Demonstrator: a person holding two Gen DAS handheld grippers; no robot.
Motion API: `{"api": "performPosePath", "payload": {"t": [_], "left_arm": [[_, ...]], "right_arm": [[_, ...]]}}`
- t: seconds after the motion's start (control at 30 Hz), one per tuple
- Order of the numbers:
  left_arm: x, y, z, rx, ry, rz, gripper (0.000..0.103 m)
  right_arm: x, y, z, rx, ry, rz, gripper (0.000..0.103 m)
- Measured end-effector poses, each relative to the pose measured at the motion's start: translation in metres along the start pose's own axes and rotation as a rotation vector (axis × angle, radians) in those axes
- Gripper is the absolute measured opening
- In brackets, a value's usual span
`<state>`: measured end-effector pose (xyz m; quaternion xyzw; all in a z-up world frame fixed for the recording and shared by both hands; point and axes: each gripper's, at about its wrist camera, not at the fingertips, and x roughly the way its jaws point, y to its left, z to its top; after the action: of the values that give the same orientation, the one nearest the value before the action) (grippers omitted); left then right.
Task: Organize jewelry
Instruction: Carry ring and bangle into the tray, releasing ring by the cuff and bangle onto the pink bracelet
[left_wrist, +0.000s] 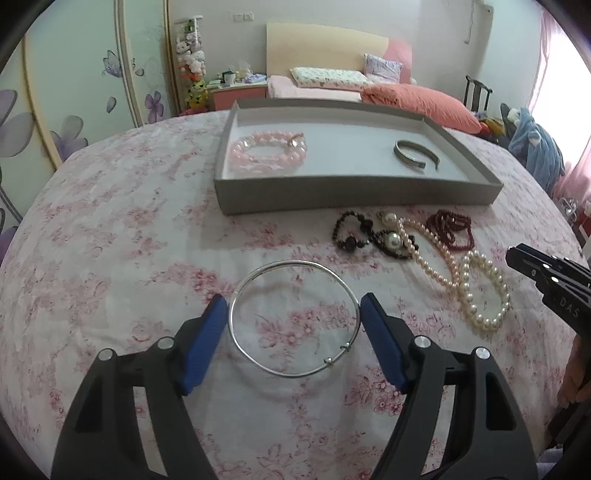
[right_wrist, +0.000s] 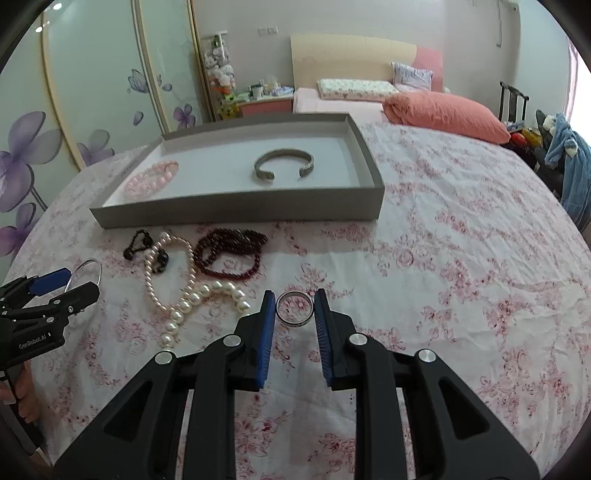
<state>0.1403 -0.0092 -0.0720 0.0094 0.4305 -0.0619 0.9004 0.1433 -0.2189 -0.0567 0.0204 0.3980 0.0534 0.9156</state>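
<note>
A grey tray (left_wrist: 354, 194) (right_wrist: 236, 214) sits on the floral bedspread and holds a pink bead bracelet (left_wrist: 269, 151) (right_wrist: 151, 179) and a grey metal cuff (left_wrist: 415, 155) (right_wrist: 282, 166). My left gripper (left_wrist: 293, 304) is open, its blue pads on either side of a thin silver bangle (left_wrist: 258, 360) lying on the bed. My right gripper (right_wrist: 295, 301) is open around a small dark band ring (right_wrist: 295, 322). Between them lie a pearl necklace (left_wrist: 465, 280) (right_wrist: 188, 295), a dark red bead string (left_wrist: 452, 227) (right_wrist: 229, 251) and a black bead piece (left_wrist: 354, 232) (right_wrist: 138, 243).
The right gripper shows at the right edge of the left wrist view (left_wrist: 550, 277); the left gripper shows at the left edge of the right wrist view (right_wrist: 44, 306). An orange pillow (right_wrist: 447, 114), a headboard and a flowered wardrobe (right_wrist: 55, 129) stand beyond.
</note>
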Motion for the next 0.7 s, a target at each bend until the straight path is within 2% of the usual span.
{"api": "performPosePath", "payload": {"t": [0.27,0.7], "left_arm": [[-0.023,0.0,0.004,-0.009,-0.092,0.004,0.072],[-0.074,-0.011,0.013,0.018,-0.312,0.035,0.072]], "right_arm": [[-0.018,0.015,0.005,-0.036,-0.082,0.016,0.023],[-0.058,0.036,0.015,-0.083,-0.278,0.018,0.023]]}}
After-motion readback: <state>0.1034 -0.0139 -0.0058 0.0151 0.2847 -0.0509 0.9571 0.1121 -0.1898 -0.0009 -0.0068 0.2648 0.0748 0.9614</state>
